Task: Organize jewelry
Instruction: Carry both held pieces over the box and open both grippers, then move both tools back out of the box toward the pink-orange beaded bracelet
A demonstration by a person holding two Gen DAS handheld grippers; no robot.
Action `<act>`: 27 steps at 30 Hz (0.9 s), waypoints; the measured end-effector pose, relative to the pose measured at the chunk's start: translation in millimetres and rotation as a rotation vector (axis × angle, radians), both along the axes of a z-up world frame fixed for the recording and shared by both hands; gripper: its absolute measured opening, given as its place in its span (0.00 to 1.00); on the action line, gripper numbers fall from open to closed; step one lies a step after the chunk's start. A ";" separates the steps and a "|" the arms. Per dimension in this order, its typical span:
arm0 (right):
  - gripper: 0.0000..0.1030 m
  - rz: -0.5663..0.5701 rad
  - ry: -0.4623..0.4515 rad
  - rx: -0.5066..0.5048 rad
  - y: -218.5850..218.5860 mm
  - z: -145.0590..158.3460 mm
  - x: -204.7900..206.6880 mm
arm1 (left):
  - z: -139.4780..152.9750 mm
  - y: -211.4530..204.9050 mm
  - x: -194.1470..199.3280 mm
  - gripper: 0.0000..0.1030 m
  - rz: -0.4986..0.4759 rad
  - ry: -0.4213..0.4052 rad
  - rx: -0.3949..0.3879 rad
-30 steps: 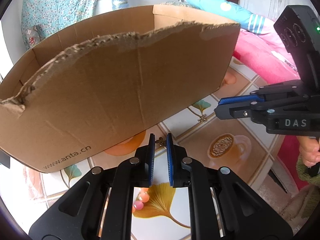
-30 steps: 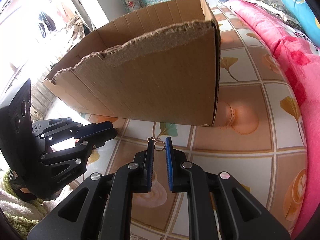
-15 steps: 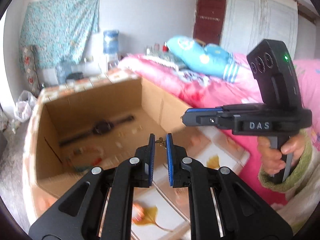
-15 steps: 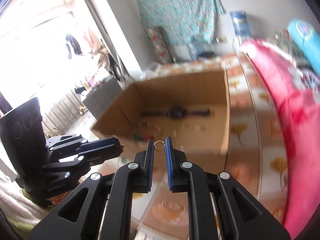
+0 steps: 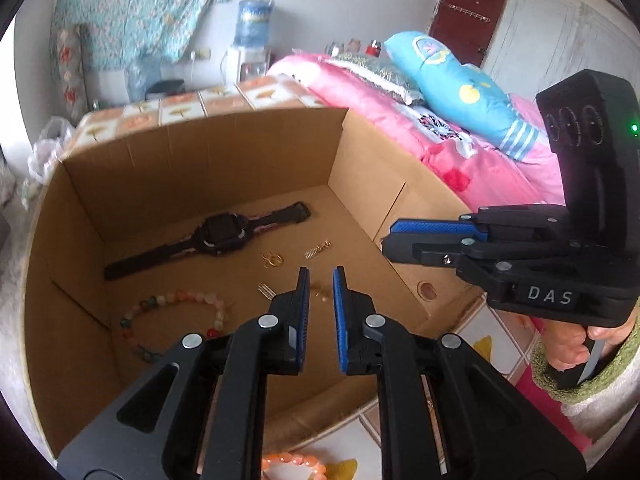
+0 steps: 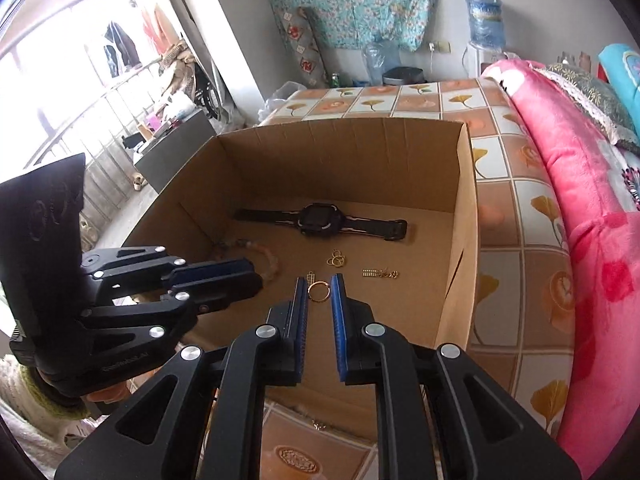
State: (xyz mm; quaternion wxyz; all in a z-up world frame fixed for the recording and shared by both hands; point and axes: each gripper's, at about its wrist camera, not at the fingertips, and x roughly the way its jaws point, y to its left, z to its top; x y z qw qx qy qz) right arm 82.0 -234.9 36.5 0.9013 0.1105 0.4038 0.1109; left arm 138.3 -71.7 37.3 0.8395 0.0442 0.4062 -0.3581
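Note:
An open cardboard box (image 5: 192, 160) (image 6: 464, 216) holds a black watch (image 5: 216, 236) (image 6: 320, 222), a bead bracelet (image 5: 176, 304) (image 6: 260, 256) and several small gold pieces (image 5: 272, 259) (image 6: 336, 260). My left gripper (image 5: 321, 280) hangs over the box with a narrow gap between its pads; a small blurred gold piece (image 5: 320, 292) shows in the gap, apparently loose below. My right gripper (image 6: 319, 286) is shut on a gold ring (image 6: 319, 292), held above the box floor. Each gripper shows in the other's view: right (image 5: 394, 240), left (image 6: 248, 274).
The box stands on a tiled-pattern tablecloth (image 6: 516, 200). An orange bead bracelet (image 5: 292, 462) lies on the cloth in front of the box. A small gold item (image 6: 319, 425) lies on the cloth too. A pink bed (image 6: 580, 184) runs along the right.
Both grippers rose from the tabletop in front of the box to above its open top. The small gold piece held at the left fingertips is no longer clearly gripped.

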 end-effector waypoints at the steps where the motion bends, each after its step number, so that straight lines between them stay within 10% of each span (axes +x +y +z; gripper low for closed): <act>1: 0.12 -0.003 -0.002 0.000 -0.5 0.5 0.5 | -2.6 -1.0 1.6 0.16 0.005 0.006 0.003; 21: 0.13 -0.052 -0.117 0.130 -30.7 33.1 -21.9 | 18.2 28.6 -13.7 0.28 0.084 -0.057 -0.079; 27: 0.28 -0.067 -0.176 0.207 -42.7 46.8 -45.3 | 31.0 48.1 -32.2 0.33 0.102 -0.100 -0.108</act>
